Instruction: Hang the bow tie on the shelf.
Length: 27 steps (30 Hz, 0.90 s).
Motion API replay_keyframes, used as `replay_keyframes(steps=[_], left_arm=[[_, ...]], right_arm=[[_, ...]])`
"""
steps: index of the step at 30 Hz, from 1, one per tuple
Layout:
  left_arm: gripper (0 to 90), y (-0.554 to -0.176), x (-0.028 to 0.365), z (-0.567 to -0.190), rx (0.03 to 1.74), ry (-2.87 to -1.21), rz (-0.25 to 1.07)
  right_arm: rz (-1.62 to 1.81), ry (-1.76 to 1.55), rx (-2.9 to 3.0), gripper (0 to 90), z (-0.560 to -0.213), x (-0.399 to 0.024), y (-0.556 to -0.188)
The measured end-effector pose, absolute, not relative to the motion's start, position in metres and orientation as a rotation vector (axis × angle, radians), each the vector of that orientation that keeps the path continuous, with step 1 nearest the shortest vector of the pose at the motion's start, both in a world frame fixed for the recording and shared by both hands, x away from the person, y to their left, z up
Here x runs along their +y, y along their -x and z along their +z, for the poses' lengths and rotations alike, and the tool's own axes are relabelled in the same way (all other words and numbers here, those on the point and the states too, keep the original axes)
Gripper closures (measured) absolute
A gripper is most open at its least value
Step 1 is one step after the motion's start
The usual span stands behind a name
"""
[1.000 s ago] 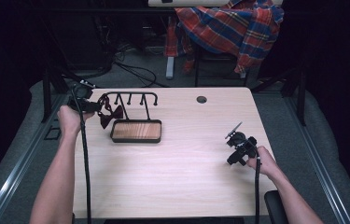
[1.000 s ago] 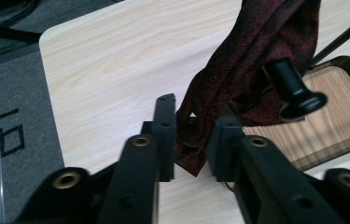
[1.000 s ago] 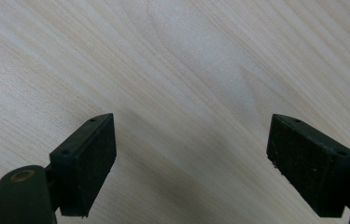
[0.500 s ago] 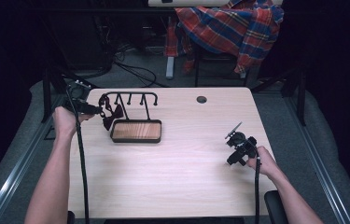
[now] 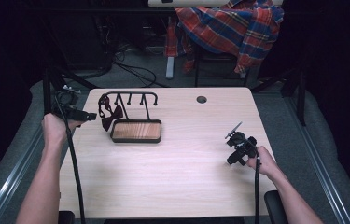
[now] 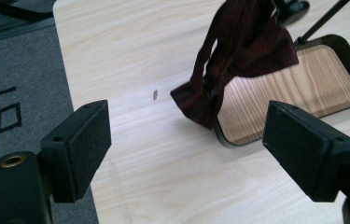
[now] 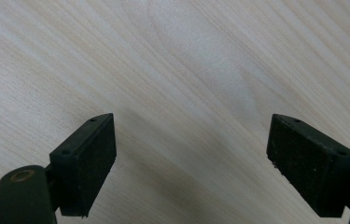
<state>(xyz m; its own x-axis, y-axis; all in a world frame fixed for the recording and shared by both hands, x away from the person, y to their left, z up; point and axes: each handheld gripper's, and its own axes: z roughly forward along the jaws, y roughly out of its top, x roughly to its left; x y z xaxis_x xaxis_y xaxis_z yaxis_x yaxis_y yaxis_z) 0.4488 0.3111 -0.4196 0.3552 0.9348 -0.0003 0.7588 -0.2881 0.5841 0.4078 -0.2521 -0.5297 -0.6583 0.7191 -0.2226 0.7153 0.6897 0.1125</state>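
Observation:
A dark red bow tie (image 5: 106, 116) hangs from the left end of a black hook rack (image 5: 128, 96), which stands on a wooden tray base (image 5: 136, 131). In the left gripper view the bow tie (image 6: 242, 51) droops over the tray's near corner (image 6: 303, 84). My left gripper (image 5: 89, 116) is just left of the bow tie and apart from it. Its jaws have just been opening, and the left gripper (image 6: 189, 128) now stands open with nothing between its pads. My right gripper (image 5: 231, 160) hovers open over bare tabletop at the right, and in its own view the right gripper (image 7: 191, 140) holds nothing.
The light wooden table (image 5: 172, 177) has a cable hole (image 5: 201, 99) near its back edge. A plaid shirt (image 5: 231, 28) is draped over a chair behind the table. Cables lie on the floor at the back left (image 5: 130, 70).
My left gripper has let go of the bow tie and drawn back to the left, jaws spread wide. The bow tie stays hanging on the rack. The right gripper has not moved.

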Motion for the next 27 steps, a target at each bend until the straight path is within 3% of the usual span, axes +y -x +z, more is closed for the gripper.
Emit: replay_keyframes(steps=[1, 27], left_arm=[[15.1, -0.447, 0.312, -0.420, 1.467, -2.131, 0.468], [8.5, -0.389, 0.298, -0.440, 1.463, -2.181, 0.420]], right_arm=[[0.197, -1.246, 2.572, 15.6, -0.539, -0.251, -0.403], [0.184, -1.234, 2.573, 15.6, -0.540, -0.250, -0.402]])
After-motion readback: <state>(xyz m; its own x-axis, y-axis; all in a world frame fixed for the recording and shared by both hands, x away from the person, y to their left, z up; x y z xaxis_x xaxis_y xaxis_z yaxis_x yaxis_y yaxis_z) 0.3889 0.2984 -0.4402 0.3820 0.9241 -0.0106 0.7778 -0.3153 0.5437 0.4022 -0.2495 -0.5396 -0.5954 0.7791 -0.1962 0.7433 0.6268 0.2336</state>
